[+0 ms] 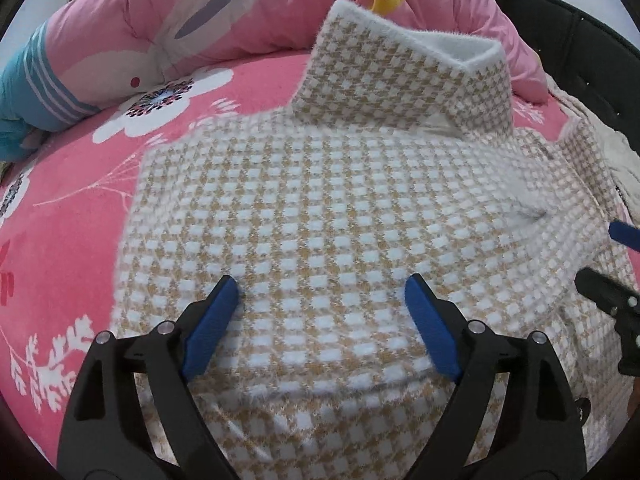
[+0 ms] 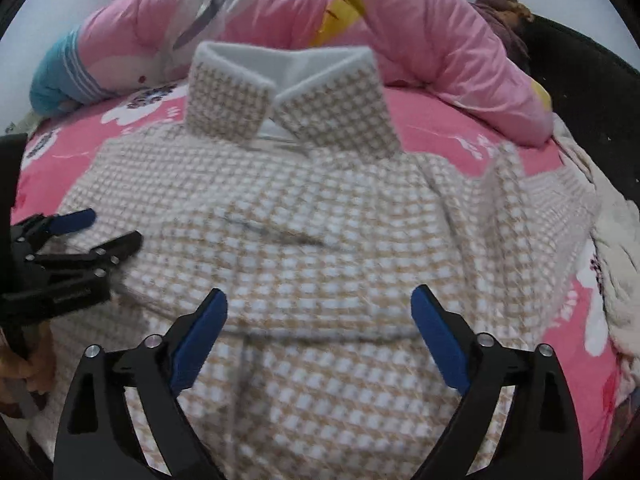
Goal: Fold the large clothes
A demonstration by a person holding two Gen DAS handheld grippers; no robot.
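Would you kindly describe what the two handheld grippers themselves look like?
Both look identical. The left gripper and right gripper each have two angular black plastic fingers, built as linkages with triangular cut-outs and silver round-headed pins at the joints. Each finger ends in a flat blue textured pad. No cables show. A bare hand grips the left one's handle; no sleeve is visible.

One coat (image 1: pixel 320 220), two tools (image 1: pixel 320 292) (image 2: pixel 320 304), one quilt (image 1: pixel 168 20)
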